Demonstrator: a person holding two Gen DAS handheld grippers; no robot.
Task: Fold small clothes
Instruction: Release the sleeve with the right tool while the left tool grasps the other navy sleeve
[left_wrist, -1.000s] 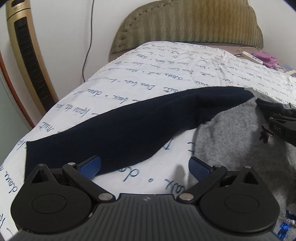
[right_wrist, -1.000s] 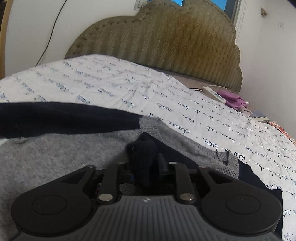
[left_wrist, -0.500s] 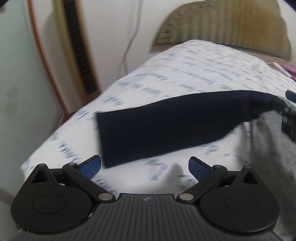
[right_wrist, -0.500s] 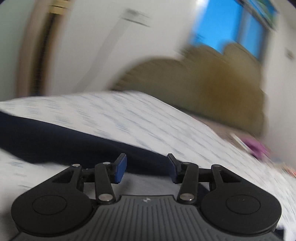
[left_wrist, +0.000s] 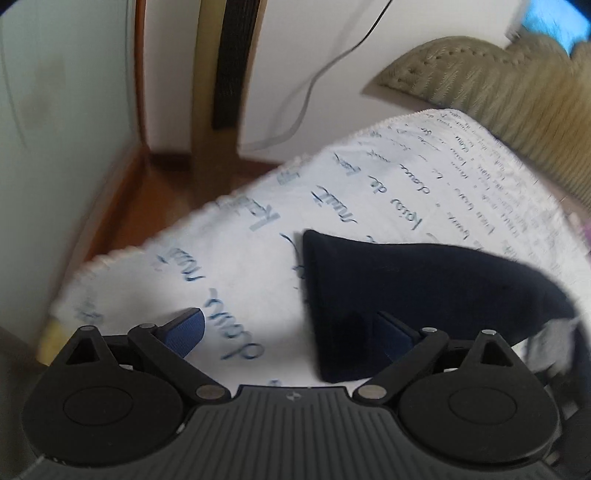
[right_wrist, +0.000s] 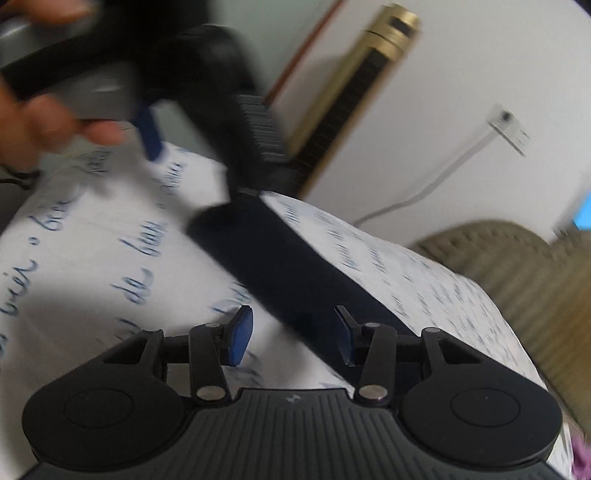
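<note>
A dark navy sleeve (left_wrist: 406, 288) lies flat on the white bedspread (left_wrist: 229, 266) with blue handwriting print. Its cuff end points toward the bed's left edge. My left gripper (left_wrist: 291, 332) is open, its right finger over the cuff corner and its left finger over bare sheet. In the right wrist view the same sleeve (right_wrist: 280, 266) runs diagonally between the fingers of my right gripper (right_wrist: 291, 336), which is open and empty. The left gripper (right_wrist: 155, 122) and the hand holding it show blurred at top left there. A bit of grey sweater (left_wrist: 550, 343) shows at the right.
The bed's left edge (left_wrist: 147, 243) drops to a wooden floor (left_wrist: 155, 192). A gold tower fan (right_wrist: 354, 92) stands by the wall with a white cable (right_wrist: 436, 184). The olive padded headboard (left_wrist: 498, 81) is at the far end.
Both grippers swung left toward the sleeve's cuff end. The right gripper, shut on dark fabric a second ago, has let go and is open. The left stayed open.
</note>
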